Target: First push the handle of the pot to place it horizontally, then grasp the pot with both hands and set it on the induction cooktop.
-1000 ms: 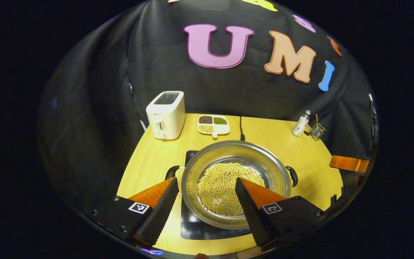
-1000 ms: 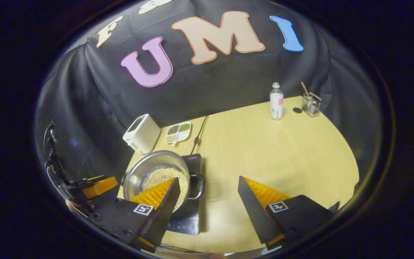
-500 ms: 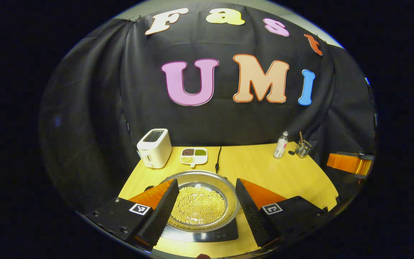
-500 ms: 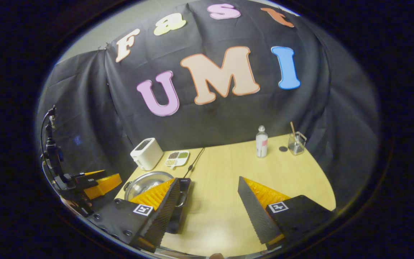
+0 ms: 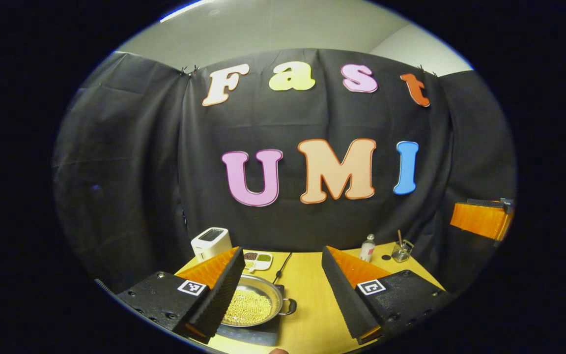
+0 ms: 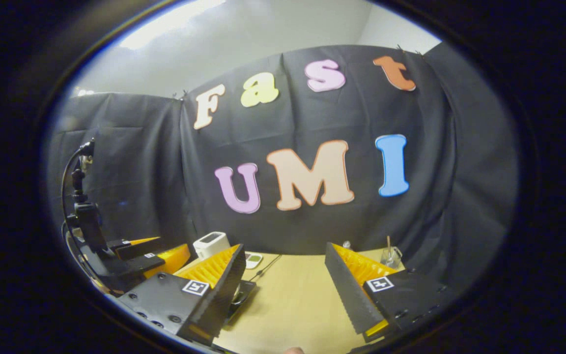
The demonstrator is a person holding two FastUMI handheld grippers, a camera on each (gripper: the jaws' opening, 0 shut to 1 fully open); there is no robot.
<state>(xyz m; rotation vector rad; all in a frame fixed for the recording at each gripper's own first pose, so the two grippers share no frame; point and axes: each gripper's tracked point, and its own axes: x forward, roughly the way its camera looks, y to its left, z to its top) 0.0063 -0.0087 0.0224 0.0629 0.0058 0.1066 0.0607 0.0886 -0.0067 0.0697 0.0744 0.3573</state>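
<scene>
A steel pot (image 5: 256, 306) holding yellow beans sits on the black induction cooktop (image 5: 251, 335), low in the left gripper view; its right side handle (image 5: 290, 306) points sideways. My left gripper (image 5: 281, 253) is open, raised well back from the pot, with nothing between its fingers. The right gripper (image 5: 479, 219) hangs in the air at the far right of that view. In the right gripper view my right gripper (image 6: 285, 250) is open and empty over the table (image 6: 293, 300). A corner of the cooktop (image 6: 243, 291) peeks past its left finger, which hides the pot. The left gripper (image 6: 165, 255) is at the far left.
At the back of the table (image 5: 307, 305) stand a white toaster (image 5: 210, 242), a divided tray of grains (image 5: 257, 259), a small bottle (image 5: 367, 247) and a glass (image 5: 401, 251) with a stick. A black cable (image 5: 281, 265) runs from the cooktop toward the wall.
Both grippers have pulled back and tilted upward, so the table has sunk low in both views. The pot has stayed on the cooktop. Both grippers have stayed open.
</scene>
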